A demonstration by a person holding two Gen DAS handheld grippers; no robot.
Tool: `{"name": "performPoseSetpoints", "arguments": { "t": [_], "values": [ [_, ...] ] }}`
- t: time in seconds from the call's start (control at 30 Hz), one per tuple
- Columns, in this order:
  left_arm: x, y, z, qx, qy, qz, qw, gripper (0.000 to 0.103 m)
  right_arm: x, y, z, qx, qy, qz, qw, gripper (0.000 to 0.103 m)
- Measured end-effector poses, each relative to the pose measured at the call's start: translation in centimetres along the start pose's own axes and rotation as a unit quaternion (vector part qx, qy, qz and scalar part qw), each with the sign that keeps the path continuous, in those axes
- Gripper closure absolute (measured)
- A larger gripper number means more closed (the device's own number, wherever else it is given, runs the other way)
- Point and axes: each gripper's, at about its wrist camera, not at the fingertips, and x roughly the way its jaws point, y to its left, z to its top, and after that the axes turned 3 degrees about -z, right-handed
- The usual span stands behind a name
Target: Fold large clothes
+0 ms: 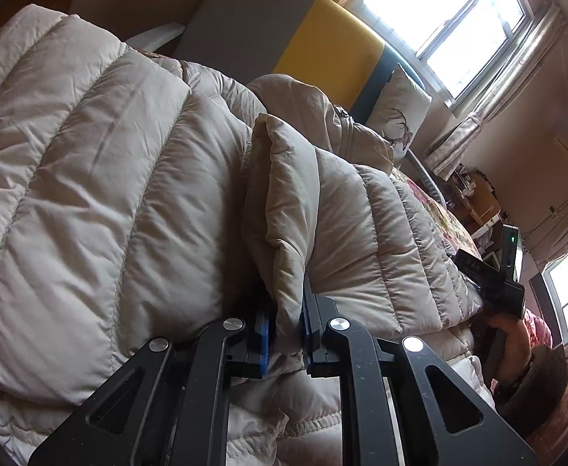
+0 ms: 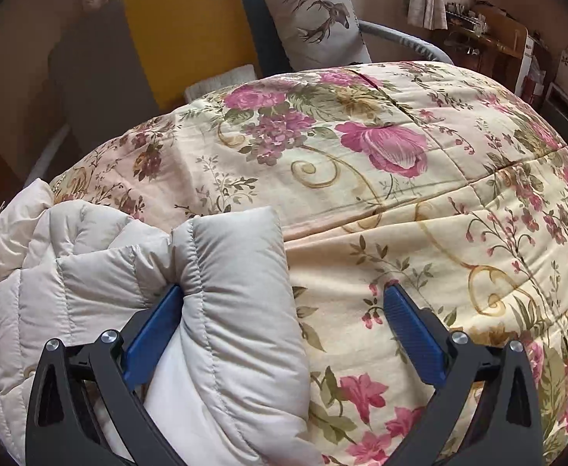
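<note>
L gripper [image 1: 286,334]: blue pads pinched tight on a fold of the puffer jacket [image 1: 101,178], looks like a cuff or hem edge sticking up between them. Rest of the jacket bulks up beyond the pinch and to its left, quilted panels bunched, zip [image 1: 342,116] visible further back.

R gripper [image 2: 284,334]: jaws wide apart, nothing clamped. Left pad [image 2: 155,334] touches the side of a padded jacket flap [image 2: 241,295], prob a sleeve end; right pad well apart from it, over bare floral quilt [image 2: 420,194].

Jacket lies on the bed, on the floral quilt, toward the quilt's left side in R view. Deer cushion [image 2: 315,19] and yellow headboard panel [image 2: 190,31] beyond the quilt's far edge.

Step, my read: mid-fold, L holding one edge, R either just let go of the sleeve or lining up to grab; can't tell which.

Next: R needs to close on the flap w/ both pads round it, then both carry edges over the jacket body. Fabric's puffy + slick, so bite deep or it'll slip.
</note>
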Motion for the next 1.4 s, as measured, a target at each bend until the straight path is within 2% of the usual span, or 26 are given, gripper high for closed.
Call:
{"name": "performPoseSetpoints", "arguments": {
  "t": [0.1,0.17,0.23,0.3,0.4,0.5,0.57,0.6,0.63,0.67,0.7,0.73,0.83,1.07,1.17,1.23,1.3,1.4],
  "values": [
    [-0.1,0.4,0.0,-0.009,0.0,-0.009,0.9999,0.09,-1.5,-0.1,0.0,-0.001,-0.001,-0.015,1.0,0.002],
    [-0.3,0.6,0.1,-0.012,-0.001,-0.014,0.9998,0.09,-4.4,-0.7,-0.3,0.016,-0.018,-0.031,0.999,0.002],
    [-0.6,1.0,0.1,-0.015,-0.003,-0.019,0.9997,0.09,-7.6,-1.3,-1.5,0.026,-0.035,-0.012,0.999,0.002],
    [-0.8,1.0,0.0,-0.017,-0.004,-0.021,0.9996,0.09,-9.1,-1.4,-3.2,0.014,-0.024,0.002,1.0,0.002],
    [-1.0,1.2,-0.1,-0.019,-0.004,-0.024,0.9995,0.09,-7.6,-1.1,-6.3,-0.034,0.002,-0.05,0.998,0.002],
    [-1.1,1.1,0.0,-0.016,0.002,-0.02,0.9997,0.09,-5.9,-2.2,-7.0,-0.007,0.016,-0.015,1.0,0.002],
    [-1.6,0.4,0.3,-0.014,0.01,-0.011,0.9998,0.086,-6.4,-2.3,-6.5,-0.002,0.018,-0.015,1.0,0.002],
    [-2.3,0.1,0.4,-0.013,0.014,-0.008,0.9998,0.077,-7.4,-2.3,-6.3,-0.005,0.008,-0.019,1.0,0.002],
    [-3.0,-0.1,0.3,-0.013,0.014,-0.01,0.9998,0.06,-8.5,-2.3,-6.4,-0.01,-0.005,-0.021,1.0,0.002],
    [-3.8,-0.3,0.2,-0.012,0.01,-0.013,0.9998,0.05,-9.8,-2.3,-6.7,-0.015,-0.018,-0.016,1.0,0.002],
    [-5.1,-0.6,-0.1,-0.007,-0.001,-0.012,0.9999,0.032,-11.0,-2.5,-7.0,-0.016,-0.031,0.002,0.999,0.002],
    [-6.1,-0.8,-0.3,-0.001,-0.011,-0.003,0.9999,0.025,-12.1,-2.8,-7.4,-0.014,-0.039,0.026,0.999,0.002],
    [-8.8,-1.1,-1.4,0.016,-0.021,0.011,0.9996,0.024,-14.5,-3.9,-9.3,-0.007,-0.048,0.084,0.995,0.002],
    [-15.2,1.0,-4.6,0.011,-0.033,0.036,0.9987,0.024,-16.5,-9.3,-13.6,0.043,-0.013,0.164,0.985,0.002],
    [-18.8,3.0,-6.3,0.006,-0.046,0.053,0.9975,0.024,-16.6,-12.5,-15.5,0.082,0.008,0.187,0.979,0.012],
    [-21.5,4.9,-7.9,-0.006,-0.054,0.068,0.9962,0.024,-16.8,-14.3,-16.9,0.107,0.018,0.213,0.971,0.026],
    [-23.5,6.6,-9.3,-0.019,-0.056,0.084,0.9947,0.024,-17.4,-15.6,-18.0,0.121,0.015,0.246,0.961,0.028],
    [-25.7,8.8,-11.8,-0.042,-0.049,0.093,0.9936,0.025,-17.9,-16.0,-19.6,0.105,0.027,0.28,0.954,0.028]
  ]
}}
